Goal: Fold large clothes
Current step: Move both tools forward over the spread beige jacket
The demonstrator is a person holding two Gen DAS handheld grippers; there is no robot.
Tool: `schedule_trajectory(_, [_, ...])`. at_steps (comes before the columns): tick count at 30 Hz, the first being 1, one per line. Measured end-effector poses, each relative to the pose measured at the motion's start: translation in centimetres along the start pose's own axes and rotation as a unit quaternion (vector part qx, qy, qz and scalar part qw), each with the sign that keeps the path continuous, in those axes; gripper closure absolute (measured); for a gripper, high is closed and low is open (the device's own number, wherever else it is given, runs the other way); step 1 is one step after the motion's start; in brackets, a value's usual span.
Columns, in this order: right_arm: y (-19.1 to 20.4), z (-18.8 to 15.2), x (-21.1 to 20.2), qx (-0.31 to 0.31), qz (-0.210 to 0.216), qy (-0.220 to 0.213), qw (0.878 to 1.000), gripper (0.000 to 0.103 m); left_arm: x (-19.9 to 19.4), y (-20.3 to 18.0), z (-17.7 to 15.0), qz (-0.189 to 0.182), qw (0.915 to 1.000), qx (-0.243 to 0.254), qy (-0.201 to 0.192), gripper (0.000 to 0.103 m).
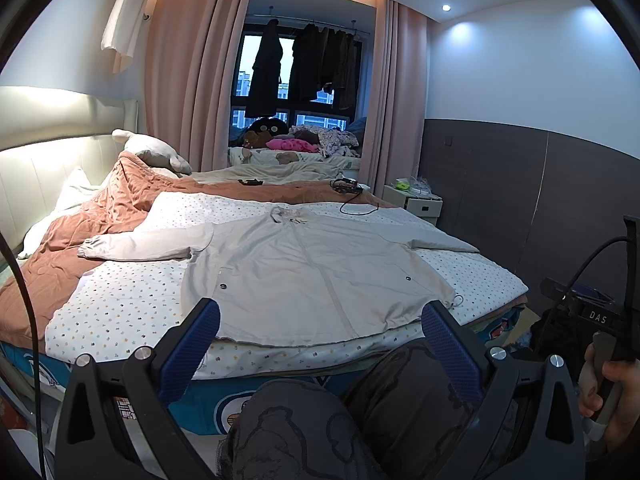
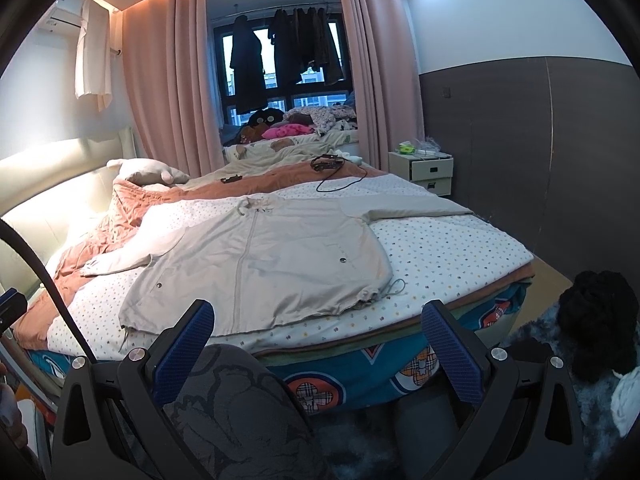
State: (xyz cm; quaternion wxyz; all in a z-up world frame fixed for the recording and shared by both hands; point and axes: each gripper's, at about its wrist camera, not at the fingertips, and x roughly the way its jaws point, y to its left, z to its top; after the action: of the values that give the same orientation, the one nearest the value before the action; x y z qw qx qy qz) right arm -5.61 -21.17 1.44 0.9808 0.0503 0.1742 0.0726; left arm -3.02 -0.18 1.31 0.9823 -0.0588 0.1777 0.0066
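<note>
Currently: jacket [image 1: 304,280] flat, unfolded on bed [image 1: 120,312]; left hand-held gripper [image 1: 320,332], right hand-held gripper [image 2: 318,330] both spread, empty.

One jacket [image 1: 304,276]; two snap buttons [image 1: 223,286]; one nightstand [image 1: 420,202]; two tools [image 1: 320,332].

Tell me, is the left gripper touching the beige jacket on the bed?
Apart. The left wrist view shows the left gripper open and held short of the bed, its fingers overlapping the jacket hem only in the image.
</note>
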Motion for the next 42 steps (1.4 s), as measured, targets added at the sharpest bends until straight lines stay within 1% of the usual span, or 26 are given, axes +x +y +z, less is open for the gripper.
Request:
schedule_trajectory(13, [-0.3, -0.1, -0.4, 0.0, 0.001, -0.001, 1.0, 0.0, -0.3, -0.3, -0.1, -0.003, 1.0, 0.003, 0.001, 0.0])
schedule_trajectory(27, [-0.2, -0.2, 0.1, 0.002, 0.0, 0.001, 1.0, 0.0, 0.1, 0.3, -0.1, -0.001, 1.0, 0.0, 0.002, 0.0])
schedule_trajectory(35, [1.0, 1.1, 2.5, -0.004, 0.006, 0.007, 1.0, 0.0, 1.6, 2.0, 0.4, 0.012, 0.9998, -0.008, 0.01, 0.0])
schedule_trajectory(42, [2.7, 2.7, 6.1, -0.013, 0.018, 0.016, 1.0, 0.0, 3.2, 4.2, 1.3, 0.029, 0.9993, -0.02, 0.014, 0.0])
